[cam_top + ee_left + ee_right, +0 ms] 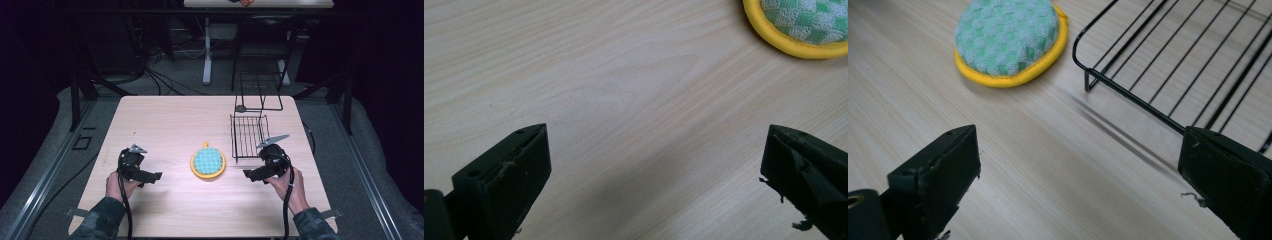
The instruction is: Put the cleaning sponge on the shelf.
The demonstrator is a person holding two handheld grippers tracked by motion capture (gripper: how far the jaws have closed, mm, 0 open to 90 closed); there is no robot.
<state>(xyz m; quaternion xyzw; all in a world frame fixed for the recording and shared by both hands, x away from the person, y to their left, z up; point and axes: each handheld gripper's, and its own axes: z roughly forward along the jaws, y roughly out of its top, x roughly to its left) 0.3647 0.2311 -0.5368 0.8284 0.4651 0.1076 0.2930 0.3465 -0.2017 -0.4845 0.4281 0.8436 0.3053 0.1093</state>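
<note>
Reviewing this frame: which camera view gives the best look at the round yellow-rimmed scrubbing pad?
The right gripper view: the scrubbing pad is close and nearly whole, so its green checked weave and yellow rim are clear. The high view shows the whole pad on the table, but small. The left gripper view catches just an edge of it at the top right corner.

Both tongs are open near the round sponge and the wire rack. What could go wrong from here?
1. The right tongs sit close beside the wire rack; a jaw could catch its rim.
2. The sponge lies flat on the table, so the left tongs may push it instead of gripping it.
</note>
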